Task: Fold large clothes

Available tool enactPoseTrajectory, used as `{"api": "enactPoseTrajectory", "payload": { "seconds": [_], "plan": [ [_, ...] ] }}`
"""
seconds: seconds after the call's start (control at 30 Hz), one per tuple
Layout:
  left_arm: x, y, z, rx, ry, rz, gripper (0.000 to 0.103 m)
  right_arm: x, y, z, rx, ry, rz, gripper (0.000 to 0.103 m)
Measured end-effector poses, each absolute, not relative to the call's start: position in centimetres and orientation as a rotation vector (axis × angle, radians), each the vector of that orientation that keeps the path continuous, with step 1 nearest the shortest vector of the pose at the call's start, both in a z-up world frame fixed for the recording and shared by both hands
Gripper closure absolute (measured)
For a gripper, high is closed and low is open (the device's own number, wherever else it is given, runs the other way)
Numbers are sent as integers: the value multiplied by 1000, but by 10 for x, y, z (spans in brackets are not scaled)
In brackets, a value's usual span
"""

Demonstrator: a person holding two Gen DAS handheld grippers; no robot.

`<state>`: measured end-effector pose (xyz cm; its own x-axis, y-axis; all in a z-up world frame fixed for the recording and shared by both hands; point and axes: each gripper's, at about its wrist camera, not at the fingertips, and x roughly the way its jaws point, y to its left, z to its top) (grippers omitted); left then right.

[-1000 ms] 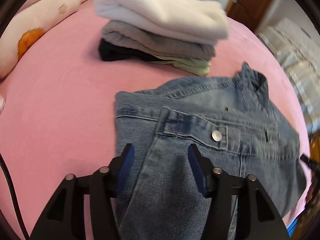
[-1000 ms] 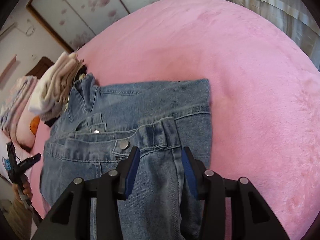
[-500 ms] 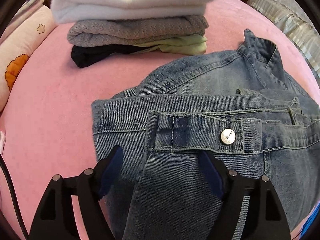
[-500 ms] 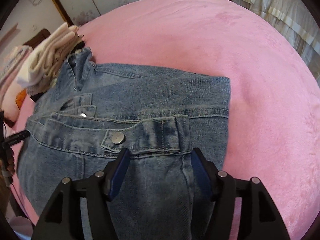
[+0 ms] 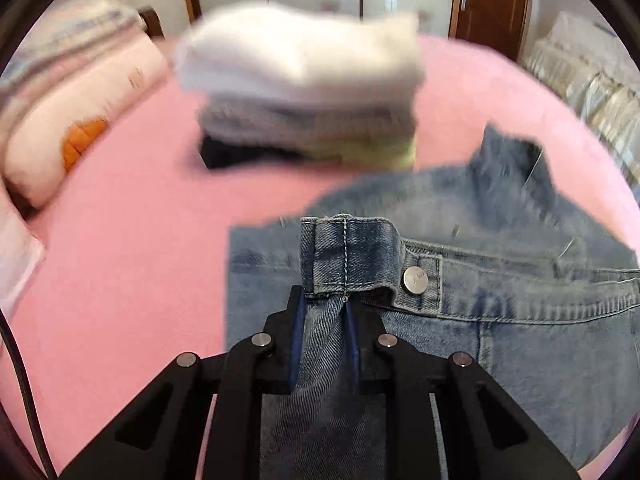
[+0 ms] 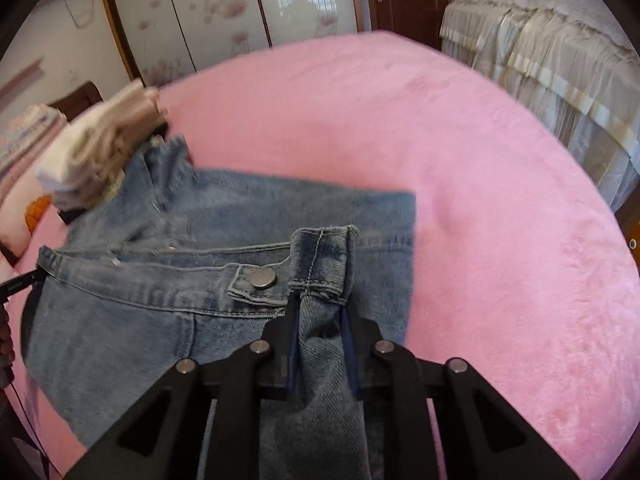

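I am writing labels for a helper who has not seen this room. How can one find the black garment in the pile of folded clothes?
Find the pink bed, then the pile of folded clothes beyond the denim jacket. The black garment is the lowest layer, sticking out at the pile's left under the grey one; it is the only dark piece there.

The jeans point(image 5: 500, 320) were faded blue denim, coarse in weave, with a dull metal button point(image 5: 415, 280). The bed point(image 6: 500, 220) wore a soft, matt pink plush cover. The stack of folded clothes point(image 5: 304, 104) looked fleecy and knitted. Each gripper's frame was matt black plastic with shiny metal pins point(image 6: 385, 347). The wardrobe doors point(image 6: 224, 12) were glossy.
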<state>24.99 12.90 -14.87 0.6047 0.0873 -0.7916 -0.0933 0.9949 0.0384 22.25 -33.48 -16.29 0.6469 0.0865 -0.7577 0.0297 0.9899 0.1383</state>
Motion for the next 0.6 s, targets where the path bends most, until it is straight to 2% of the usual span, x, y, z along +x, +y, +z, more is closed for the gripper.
{"api": "enactPoseTrajectory", "payload": {
  "seconds": [0.17,0.27,0.4,0.6],
  "plan": [
    [247,131,-96,-41,781,158,87,228,-334,-108,155,718,34,86],
    [269,136,-85,-73,756,178,87,254,-334,-92,174,674,43,86],
    [309,135,-104,-63,793,225,87,305,-321,-103,143,698,23,86],
    [361,125,-169,-33,869,266,87,367,-315,-170,90,843,-63,86]
  ]
}}
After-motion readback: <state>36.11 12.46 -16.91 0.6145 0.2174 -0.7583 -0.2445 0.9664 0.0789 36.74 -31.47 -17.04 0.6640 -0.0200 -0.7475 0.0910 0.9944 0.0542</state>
